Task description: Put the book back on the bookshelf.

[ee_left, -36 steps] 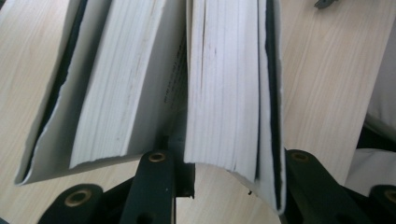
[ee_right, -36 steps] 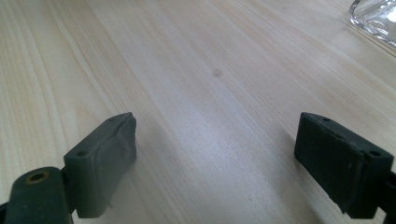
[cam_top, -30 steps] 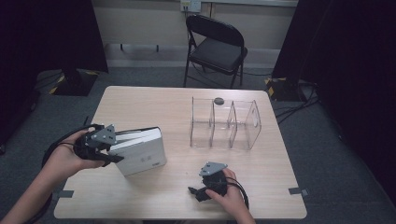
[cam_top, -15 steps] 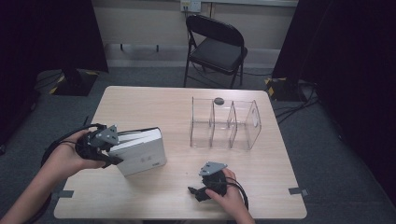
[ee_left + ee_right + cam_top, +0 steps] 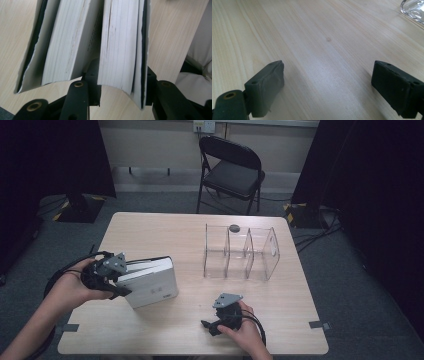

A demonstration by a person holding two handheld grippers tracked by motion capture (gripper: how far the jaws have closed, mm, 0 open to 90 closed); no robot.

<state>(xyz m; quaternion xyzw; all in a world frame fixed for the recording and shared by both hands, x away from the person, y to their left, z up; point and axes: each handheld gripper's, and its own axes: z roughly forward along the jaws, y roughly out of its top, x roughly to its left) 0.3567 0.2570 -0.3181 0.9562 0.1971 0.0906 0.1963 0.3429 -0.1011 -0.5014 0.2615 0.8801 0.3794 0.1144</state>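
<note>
A thick white book (image 5: 152, 282) stands on its edge on the left of the wooden table (image 5: 160, 230), its pages fanned apart (image 5: 67, 42). My left gripper (image 5: 125, 279) holds it from the left. One jaw is slid in between the pages and the other sits outside the cover, so a block of pages (image 5: 120, 45) lies between them. The left gripper (image 5: 122, 77) has just been opening a little, and its pads still touch the block. My right gripper (image 5: 209, 326) rests near the table's front edge. In its own view the right gripper (image 5: 328, 72) is open over bare wood.
A clear plastic organizer (image 5: 240, 252) with upright dividers stands at the table's middle right, with a small dark round thing (image 5: 234, 227) at its far rim. A black folding chair (image 5: 232, 167) stands beyond the table. Cables trail from both grippers.
</note>
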